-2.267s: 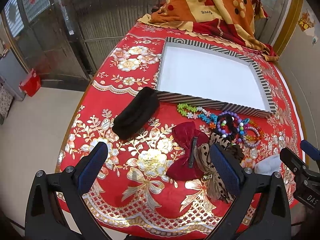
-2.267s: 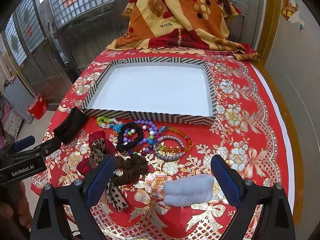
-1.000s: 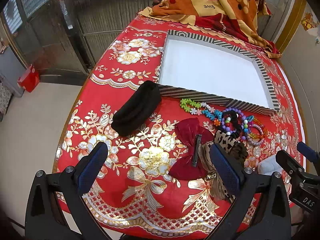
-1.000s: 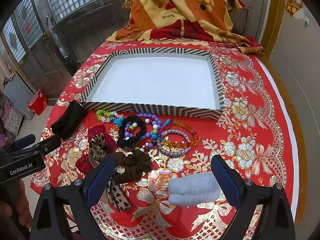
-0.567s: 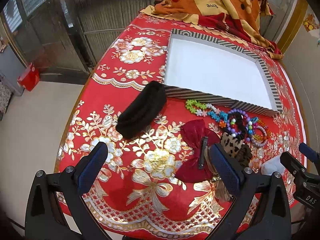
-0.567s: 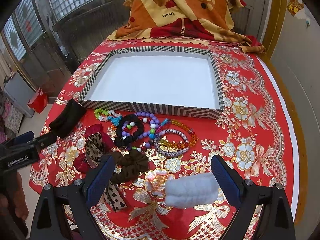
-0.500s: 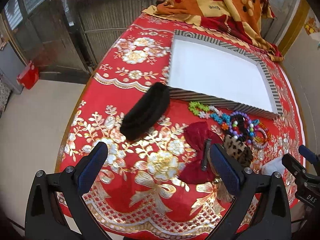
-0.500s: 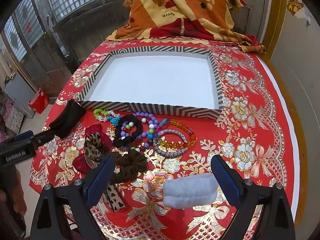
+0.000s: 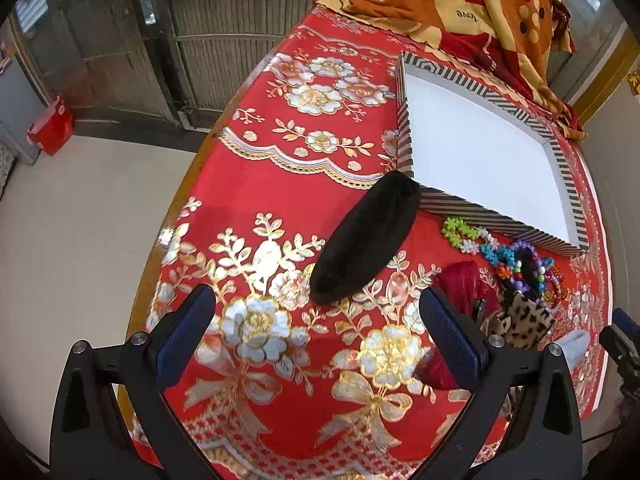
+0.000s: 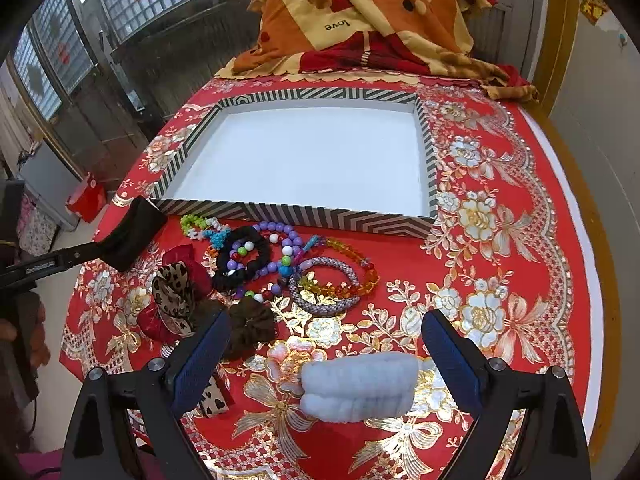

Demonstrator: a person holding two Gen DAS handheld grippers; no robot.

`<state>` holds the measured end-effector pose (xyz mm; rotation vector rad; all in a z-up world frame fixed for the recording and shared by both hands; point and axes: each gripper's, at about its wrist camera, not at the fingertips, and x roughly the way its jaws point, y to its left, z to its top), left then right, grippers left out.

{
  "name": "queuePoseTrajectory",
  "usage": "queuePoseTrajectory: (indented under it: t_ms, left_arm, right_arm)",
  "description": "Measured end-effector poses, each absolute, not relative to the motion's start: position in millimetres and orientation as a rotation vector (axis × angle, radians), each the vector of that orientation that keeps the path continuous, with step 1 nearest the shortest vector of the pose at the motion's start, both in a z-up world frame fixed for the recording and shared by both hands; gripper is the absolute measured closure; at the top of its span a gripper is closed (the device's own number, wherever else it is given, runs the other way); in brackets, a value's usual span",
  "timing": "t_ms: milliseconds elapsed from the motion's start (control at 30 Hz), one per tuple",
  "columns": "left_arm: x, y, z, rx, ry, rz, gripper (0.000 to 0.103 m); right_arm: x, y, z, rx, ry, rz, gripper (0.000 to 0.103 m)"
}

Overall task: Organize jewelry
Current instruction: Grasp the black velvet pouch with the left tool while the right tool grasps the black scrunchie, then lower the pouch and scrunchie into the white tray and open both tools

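Fingers point(image 9: 184, 332) of left gripper point(image 9: 316, 328) spreading wide, gripping nothing, hovering just short of black headband point(image 9: 366, 240); long axis running diagonally, far end touching striped tray point(image 9: 408, 148) corner. Right gripper point(image 10: 326, 354) likewise gaping, flanking pale blue headband point(image 10: 358, 386) lying crosswise. Beaded bracelets point(image 10: 316, 266) clustering beside tray's near wall. Reading "love", upside down, on blanket point(image 10: 360, 8).

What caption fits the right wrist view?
Open right gripper over a pale blue headband; beaded bracelets lie before the empty striped tray.
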<state>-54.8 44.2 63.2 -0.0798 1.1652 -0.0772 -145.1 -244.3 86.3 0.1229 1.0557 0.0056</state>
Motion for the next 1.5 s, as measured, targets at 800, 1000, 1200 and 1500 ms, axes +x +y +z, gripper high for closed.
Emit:
queuePoseTrajectory:
  t_ms: [800,1000,1200,1500]
  left_arm:
    - [-3.2,17.1,23.0,0.057,1.248,-0.164,0.001]
    - [0.3,14.3,22.9,0.056,1.239,-0.199,0.033]
    - [-0.2,11.2,27.4,-0.002,1.268,-0.241,0.077]
    - [-12.4,8.5,83.3,-0.059,1.180,-0.274,0.079]
  right_arm:
    - [-40.9,-187.5,25.6,-0.038,1.180,0.269,0.081]
    - [-37.8,-197.0,20.7,0.046,1.190,0.292,0.097]
    - [-56.3,-206.3,49.2,0.105,1.126,0.301,0.098]
    - [-80.4,-237.3,105.0,0.178,1.004,0.262,0.098]
